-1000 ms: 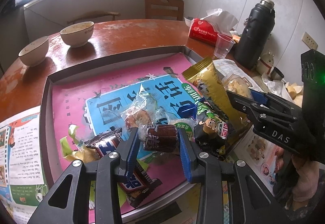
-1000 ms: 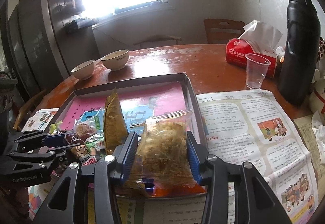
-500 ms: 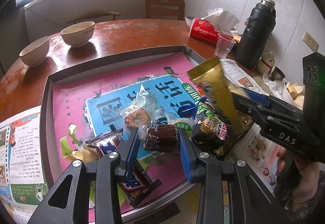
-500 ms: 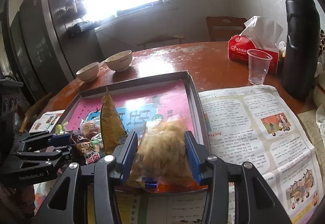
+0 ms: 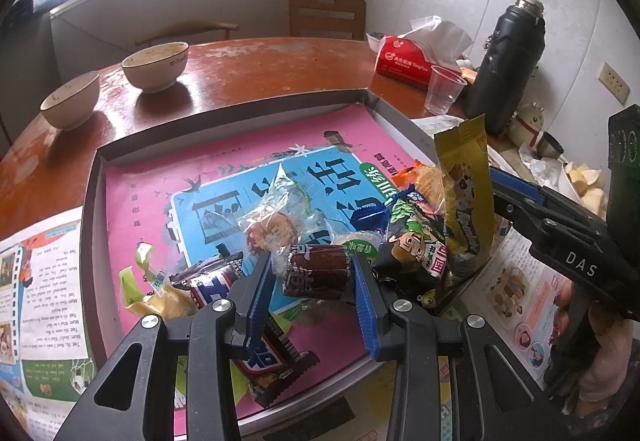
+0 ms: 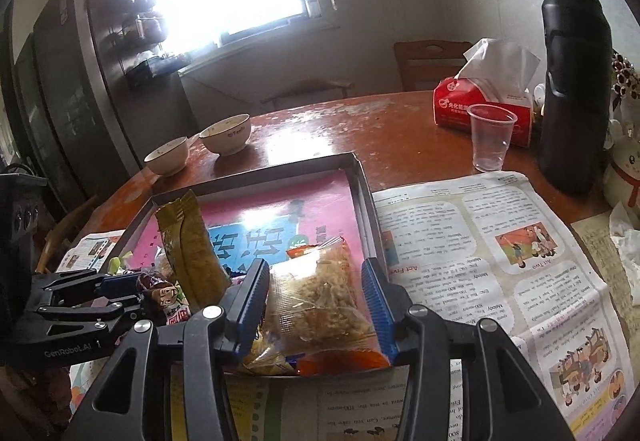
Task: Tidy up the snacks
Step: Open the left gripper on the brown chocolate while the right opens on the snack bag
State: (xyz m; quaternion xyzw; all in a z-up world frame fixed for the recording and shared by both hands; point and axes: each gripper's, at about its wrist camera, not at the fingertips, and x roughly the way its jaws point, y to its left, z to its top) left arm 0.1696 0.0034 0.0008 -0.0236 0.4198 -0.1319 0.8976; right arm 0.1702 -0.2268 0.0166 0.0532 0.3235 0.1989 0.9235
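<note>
My left gripper (image 5: pixel 314 281) is shut on a brown wrapped snack (image 5: pixel 316 273) just above the grey tray (image 5: pixel 92 201) with its pink and blue lining. Around it lie a cartoon-face packet (image 5: pixel 416 253), clear-wrapped cookies (image 5: pixel 272 229), a dark chocolate bar (image 5: pixel 276 357) and a yellow-green wrapper (image 5: pixel 144 281). Over the tray's near right corner (image 6: pixel 360 193), my right gripper (image 6: pixel 316 297) is shut on a clear packet of brownish shreds (image 6: pixel 324 293). A gold packet (image 6: pixel 192 249) stands on end beside its left finger. The left gripper (image 6: pixel 128 293) shows at the left edge.
Two bowls (image 5: pixel 156 65) sit at the table's far left. A red tissue pack (image 6: pixel 480 101), a plastic cup (image 6: pixel 490 141) and a black thermos (image 6: pixel 572 81) stand at the far right. Newspaper (image 6: pixel 500 241) covers the table right of the tray. A chair (image 5: pixel 326 17) is behind.
The gold packet has tipped up from a slant to nearly upright, and the right gripper with its clear packet has shifted a little. The left gripper and brown snack have stayed put.
</note>
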